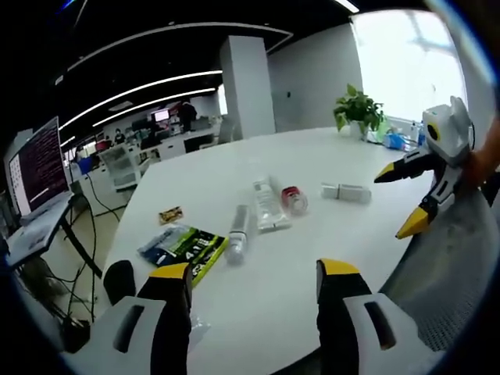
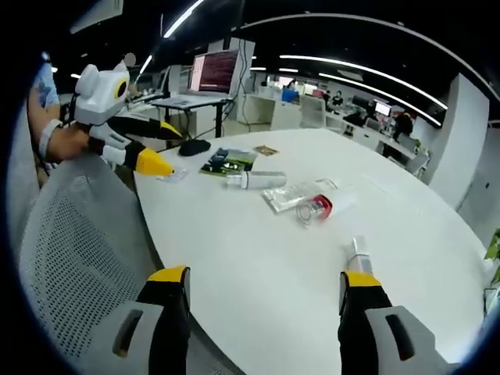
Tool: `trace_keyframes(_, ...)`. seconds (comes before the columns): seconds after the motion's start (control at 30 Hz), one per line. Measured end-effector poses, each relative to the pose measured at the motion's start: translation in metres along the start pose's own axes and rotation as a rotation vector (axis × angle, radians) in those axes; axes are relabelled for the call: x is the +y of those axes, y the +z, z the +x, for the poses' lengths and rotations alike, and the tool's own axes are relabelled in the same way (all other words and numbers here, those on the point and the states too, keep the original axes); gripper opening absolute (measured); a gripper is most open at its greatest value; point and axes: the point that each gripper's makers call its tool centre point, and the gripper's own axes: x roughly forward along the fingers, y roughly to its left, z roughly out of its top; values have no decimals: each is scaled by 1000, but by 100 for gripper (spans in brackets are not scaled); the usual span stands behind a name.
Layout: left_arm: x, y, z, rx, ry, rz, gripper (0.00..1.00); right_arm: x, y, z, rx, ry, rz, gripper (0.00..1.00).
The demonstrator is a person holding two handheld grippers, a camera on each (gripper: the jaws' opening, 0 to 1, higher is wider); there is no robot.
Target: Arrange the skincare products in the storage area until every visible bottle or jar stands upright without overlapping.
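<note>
We find nothing stood up yet: the slim bottle, flat tube and red-capped jar lie on the white table, with the left gripper and right gripper both wide and empty.

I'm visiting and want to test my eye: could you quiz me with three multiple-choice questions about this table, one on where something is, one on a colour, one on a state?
1. Where does the potted plant stand?
A. At the table's far edge, near the window
B. On the floor by the monitor
C. Among the lying bottles

2. What colour are the tips of the gripper jaws?
A. Red
B. Yellow
C. Blue

3. How is the clear bottle beside the green packet placed?
A. Upright
B. Lying on its side
C. Held in a gripper

Answers: 1 A, the left gripper view shows it at the far rim of the white table by the bright window. 2 B, the left gripper and right gripper both end in yellow. 3 B, it lies flat on the tabletop, with both grippers open and empty.
</note>
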Motion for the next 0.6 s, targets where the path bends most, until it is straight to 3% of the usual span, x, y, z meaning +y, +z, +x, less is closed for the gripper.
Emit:
trace_keyframes(0.17, -1, -2, 0, 12, -3, 14, 62, -8, 15, -3, -14, -5, 12, 79)
trace_keyframes(0.27, -1, -3, 1, 16, -1, 15, 62, -20, 47, -2, -60, -6, -36, 79)
trace_keyframes(0.33, 0, -3, 0, 14, 2, 19, 62, -29, 76, -2, -97, -7, -36, 79)
trace_keyframes(0.43, 2, -2, 0, 13, 14, 15, 61, -46, 146, -8, -245, -11, 14, 80)
trace_keyframes(0.47, 3, -2, 0, 13, 16, 14, 61, -48, 154, -10, -262, -11, 17, 81)
trace_keyframes(0.5, 3, -2, 0, 11, 17, 14, 61, -52, 182, -14, -329, -8, 13, 82)
trace_keyframes(0.6, 3, -1, 0, 8, 19, 21, 61, -56, 233, -21, -418, 18, 3, 83)
